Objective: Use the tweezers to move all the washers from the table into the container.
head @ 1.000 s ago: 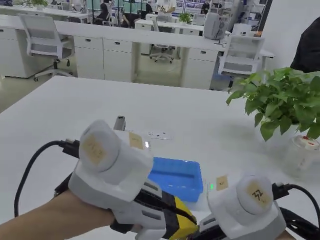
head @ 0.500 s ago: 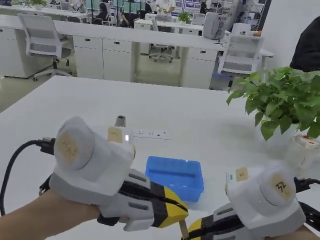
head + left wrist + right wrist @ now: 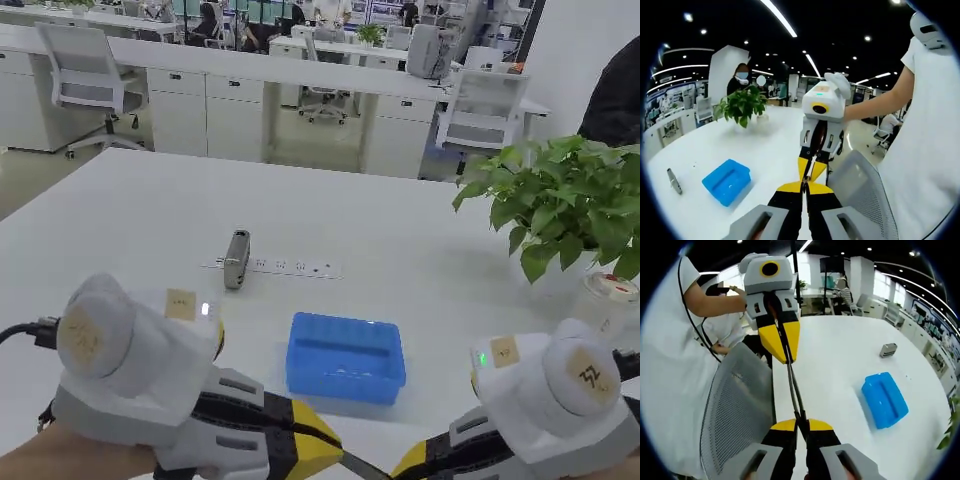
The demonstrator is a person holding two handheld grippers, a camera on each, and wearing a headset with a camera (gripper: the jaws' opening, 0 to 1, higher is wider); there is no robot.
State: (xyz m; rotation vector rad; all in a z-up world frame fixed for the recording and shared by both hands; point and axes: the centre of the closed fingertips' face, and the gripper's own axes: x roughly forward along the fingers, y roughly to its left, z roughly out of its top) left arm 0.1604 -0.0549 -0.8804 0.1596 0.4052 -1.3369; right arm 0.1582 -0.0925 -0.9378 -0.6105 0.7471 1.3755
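Head view: one blue container (image 3: 345,358) sits toward the near edge of the table (image 3: 150,210). Nearer you, your left gripper (image 3: 335,458) and right gripper (image 3: 400,468) point at each other, with one pair of tweezers (image 3: 362,466) bridging them. Left gripper view: your left jaws are clamped narrow on the tweezers. Right gripper view: your right jaws pinch the other end.

Bright blue container (image 3: 346,357) at lower centre on plain white counter (image 3: 420,260); left tool (image 3: 325,452) and right tool (image 3: 408,462) white-bodied, black and yellow at the jaws; silvery tweezers (image 3: 791,380); leafy green plant (image 3: 570,200) at right; grey mesh-patterned chair (image 3: 735,410) at lower left of the right gripper view
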